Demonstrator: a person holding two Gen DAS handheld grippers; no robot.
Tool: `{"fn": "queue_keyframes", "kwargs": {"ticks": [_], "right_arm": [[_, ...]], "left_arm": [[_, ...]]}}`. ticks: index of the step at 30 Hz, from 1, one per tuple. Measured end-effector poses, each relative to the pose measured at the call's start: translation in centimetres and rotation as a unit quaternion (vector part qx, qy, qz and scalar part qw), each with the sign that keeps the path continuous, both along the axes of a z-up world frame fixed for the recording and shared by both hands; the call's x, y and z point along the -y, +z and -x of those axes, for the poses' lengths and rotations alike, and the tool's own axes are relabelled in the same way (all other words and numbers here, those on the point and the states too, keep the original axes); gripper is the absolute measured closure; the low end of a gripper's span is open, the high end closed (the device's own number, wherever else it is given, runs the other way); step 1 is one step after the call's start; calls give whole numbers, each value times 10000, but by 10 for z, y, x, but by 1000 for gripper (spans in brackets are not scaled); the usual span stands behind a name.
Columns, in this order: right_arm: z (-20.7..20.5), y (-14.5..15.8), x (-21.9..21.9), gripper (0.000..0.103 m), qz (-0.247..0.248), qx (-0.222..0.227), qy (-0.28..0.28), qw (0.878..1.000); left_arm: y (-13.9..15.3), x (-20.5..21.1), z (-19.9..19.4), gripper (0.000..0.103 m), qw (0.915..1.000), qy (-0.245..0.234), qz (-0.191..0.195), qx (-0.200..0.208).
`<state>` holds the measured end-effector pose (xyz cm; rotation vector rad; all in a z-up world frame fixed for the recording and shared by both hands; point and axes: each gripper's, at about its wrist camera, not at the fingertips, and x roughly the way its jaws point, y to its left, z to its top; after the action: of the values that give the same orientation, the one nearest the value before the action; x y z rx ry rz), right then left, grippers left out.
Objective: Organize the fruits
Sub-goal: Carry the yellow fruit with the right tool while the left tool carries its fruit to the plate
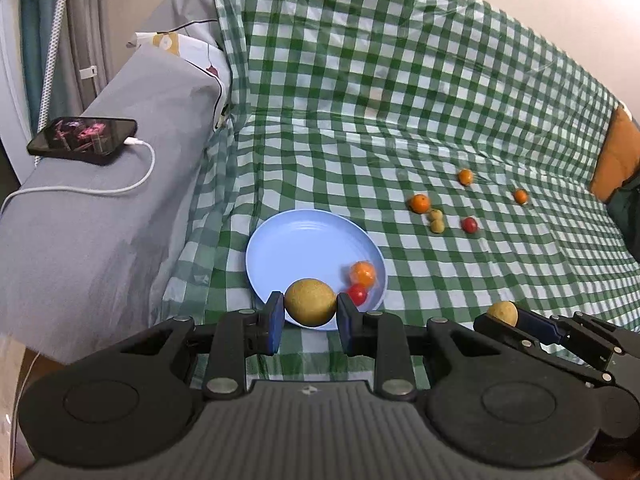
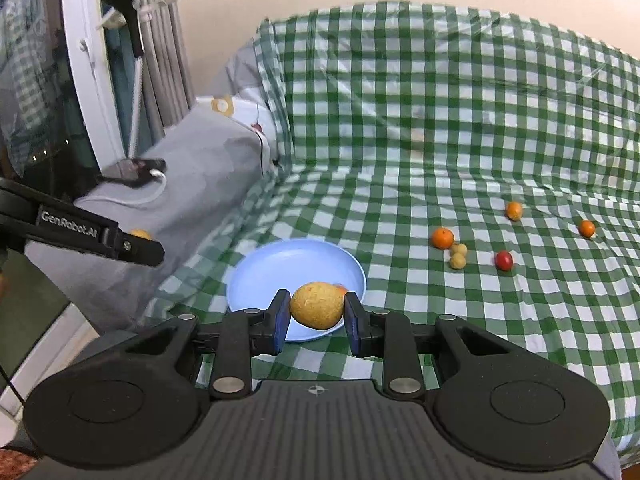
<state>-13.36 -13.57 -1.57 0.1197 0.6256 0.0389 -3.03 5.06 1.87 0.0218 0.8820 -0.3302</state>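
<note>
Left gripper (image 1: 310, 316): black two-finger tool with blue pads, clamped on a round yellow-brown fruit (image 1: 310, 302), held over the near rim of a round pale-blue plastic plate (image 1: 296, 240). Right gripper (image 2: 316, 320): same make, closed around an oval yellow fruit with a rough skin (image 2: 317, 305), likewise held at the near edge of the plate. Plate contents, as seen from the left wrist view: one orange citrus fruit (image 1: 363, 273) and one small red fruit (image 1: 357, 294), lying just beside each other near the right rim. Plate is set on a green-and-white checked cloth (image 1: 400, 100) spread over a sofa. Loose fruit on the cloth, to the right of the plate and apart from it: one orange mandarin (image 1: 419, 203); two small tan fruits (image 1: 436, 220) touching each other, just beside the mandarin; one red fruit (image 1: 469, 225); two smaller orange fruits (image 1: 465, 176) farther back, well apart from one another. Grey sofa armrest (image 1: 120, 220), to the left of the plate, bears a black smartphone (image 1: 82, 140) with a white cable (image 1: 100, 190) plugged in.
</note>
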Motion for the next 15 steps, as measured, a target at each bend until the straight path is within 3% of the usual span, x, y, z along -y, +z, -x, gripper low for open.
{"fn": "queue_keyframes", "kwargs": {"ticks": [9, 15], "right_arm": [[-60, -25, 3, 73, 123, -277, 35, 9995], [-89, -50, -1, 73, 47, -588, 108, 9982]], "left_arm": [[-21, 18, -56, 72, 9999, -46, 62, -131], [-56, 23, -95, 72, 9989, -61, -148, -452]]}}
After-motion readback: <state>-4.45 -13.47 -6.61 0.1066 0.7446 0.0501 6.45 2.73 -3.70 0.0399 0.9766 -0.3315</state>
